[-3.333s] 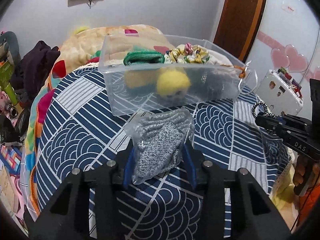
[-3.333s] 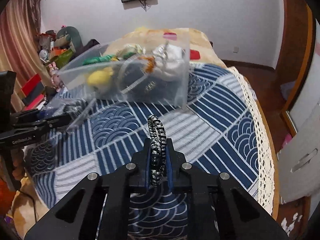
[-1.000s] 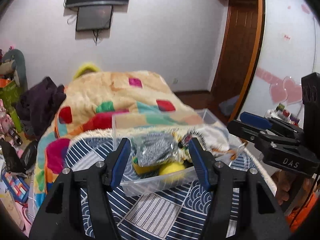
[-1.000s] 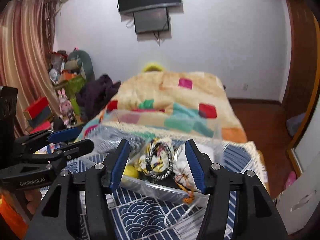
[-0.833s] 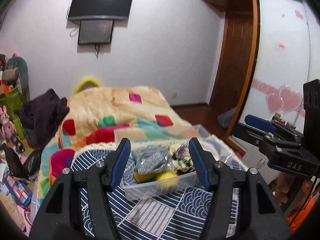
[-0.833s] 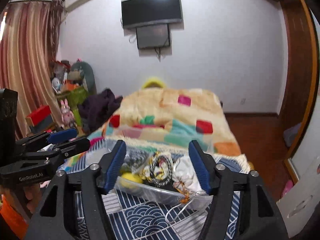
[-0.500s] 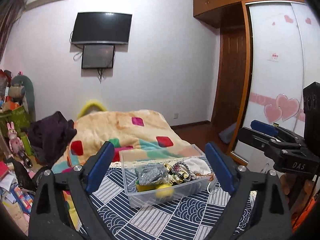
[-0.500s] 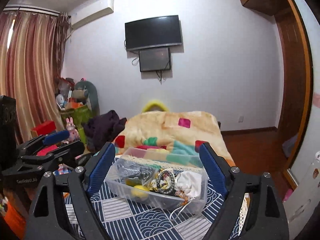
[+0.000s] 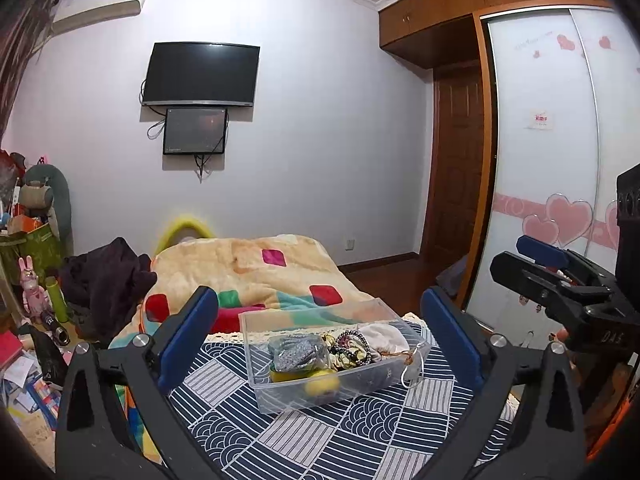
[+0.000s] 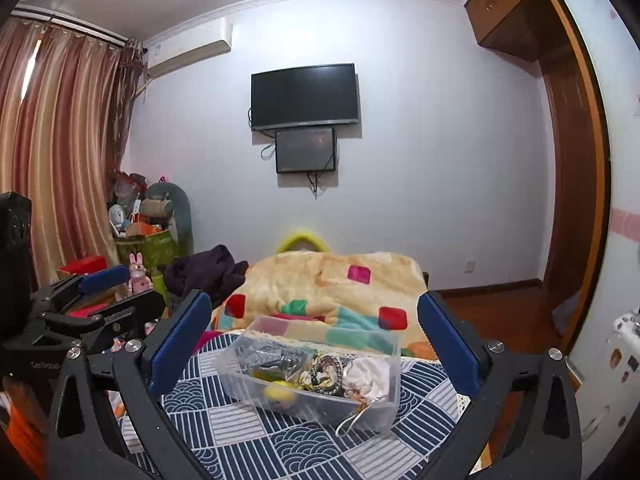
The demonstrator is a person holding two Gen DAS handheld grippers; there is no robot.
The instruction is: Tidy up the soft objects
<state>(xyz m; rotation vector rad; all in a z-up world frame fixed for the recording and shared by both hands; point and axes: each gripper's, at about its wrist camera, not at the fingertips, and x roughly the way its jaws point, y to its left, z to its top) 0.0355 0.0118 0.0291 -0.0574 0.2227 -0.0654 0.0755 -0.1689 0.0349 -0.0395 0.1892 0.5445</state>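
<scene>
Both the left gripper (image 9: 320, 332) and right gripper (image 10: 314, 336) hover empty, fingers spread wide, the clear plastic bin (image 9: 320, 394) at twelve o'clock holding the soft items, sorting apparently finished.

We note even, soft indoor light in both views, source overhead and outside frame. Wall (image 9: 320, 120) reads pale lilac, mild cool cast. Faint glare on television (image 10: 304, 96) and on clear bin (image 9: 320, 392) wall. Shadows weak, diffuse. We see strong fisheye bowing at wardrobe (image 9: 552, 160) and curtain (image 10: 52, 152); black vignette at corners. Yellow pillow (image 10: 304, 242) edge smeared, soft. Centre sharp.
</scene>
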